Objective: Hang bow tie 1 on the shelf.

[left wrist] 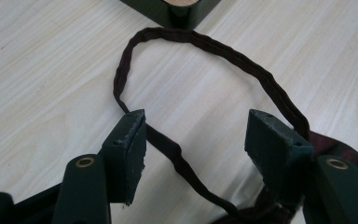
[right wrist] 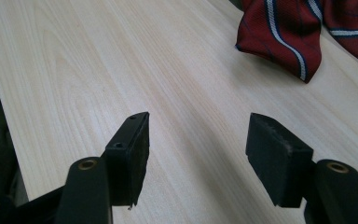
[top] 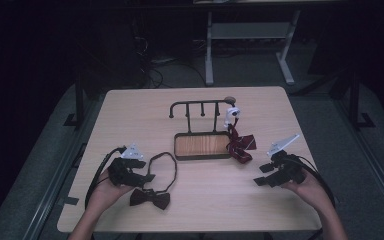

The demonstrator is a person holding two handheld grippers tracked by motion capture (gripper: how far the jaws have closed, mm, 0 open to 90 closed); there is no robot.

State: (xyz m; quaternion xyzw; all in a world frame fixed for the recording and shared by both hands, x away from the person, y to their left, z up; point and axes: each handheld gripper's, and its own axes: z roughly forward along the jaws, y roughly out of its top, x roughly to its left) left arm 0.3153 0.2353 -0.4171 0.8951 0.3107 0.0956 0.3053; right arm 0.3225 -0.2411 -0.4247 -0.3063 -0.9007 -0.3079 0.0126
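A dark maroon bow tie (top: 150,199) lies on the table near the front left, and its thin neck strap (top: 164,169) (left wrist: 205,46) loops away toward the rack. My left gripper (top: 145,171) (left wrist: 198,119) is open just above the table. The strap crosses the gap between its jaws, and neither pad presses on it. A red striped bow tie (top: 241,145) (right wrist: 279,37) hangs from the right end of the rack's hook bar (top: 200,103) by a white fastener (top: 231,116), draping onto the table. My right gripper (top: 262,175) (right wrist: 198,116) is open over bare wood, short of the striped tie.
The dark metal rack stands mid-table on a wooden-floored base tray (top: 202,145) (left wrist: 177,9). The light wooden table (top: 220,205) ends close behind both hands at the front. A white desk frame (top: 250,32) stands on the floor beyond the table.
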